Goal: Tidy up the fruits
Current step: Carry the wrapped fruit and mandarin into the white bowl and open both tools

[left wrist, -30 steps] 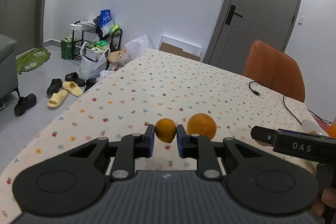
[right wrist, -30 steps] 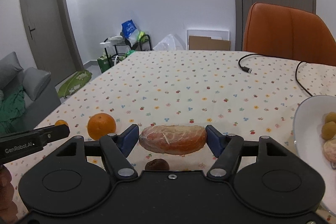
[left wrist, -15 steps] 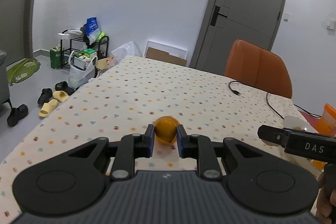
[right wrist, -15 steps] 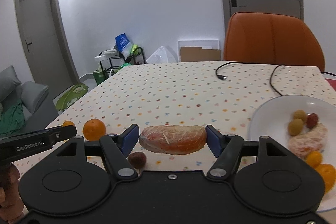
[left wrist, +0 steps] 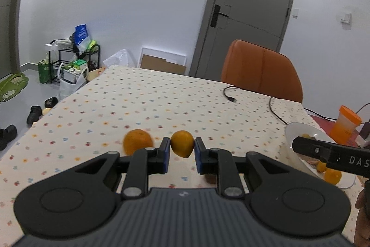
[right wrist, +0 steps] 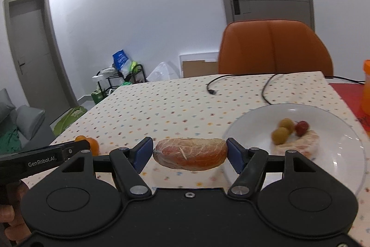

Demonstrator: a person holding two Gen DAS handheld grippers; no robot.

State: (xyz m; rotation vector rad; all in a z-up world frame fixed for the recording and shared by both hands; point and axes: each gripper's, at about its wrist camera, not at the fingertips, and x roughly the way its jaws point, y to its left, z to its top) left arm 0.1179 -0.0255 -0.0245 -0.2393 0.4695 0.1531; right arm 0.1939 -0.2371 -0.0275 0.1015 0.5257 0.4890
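My left gripper [left wrist: 182, 154] is shut on a small yellow-orange fruit [left wrist: 182, 143], held above the dotted tablecloth [left wrist: 143, 98]. A larger orange [left wrist: 138, 141] lies on the cloth just left of it. My right gripper [right wrist: 189, 154] is shut on a peeled pomelo segment [right wrist: 190, 154], which spans the gap between the blue pads. A white plate [right wrist: 335, 149] sits at the right with two green fruits [right wrist: 283, 131], a red one [right wrist: 302, 127] and another peeled segment [right wrist: 298, 146]. The same plate [left wrist: 293, 131] shows in the left wrist view, partly behind the other gripper's arm.
An orange chair [left wrist: 261, 72] stands at the table's far side. A black cable [left wrist: 252, 100] lies across the cloth near it. An orange cup [left wrist: 344, 123] stands at the right edge. A dark small fruit [left wrist: 209, 178] lies under the left gripper's right finger.
Both grippers have swung to the right with their fruit still held. The plate has come further into both views, and the large orange now sits left of the left gripper.
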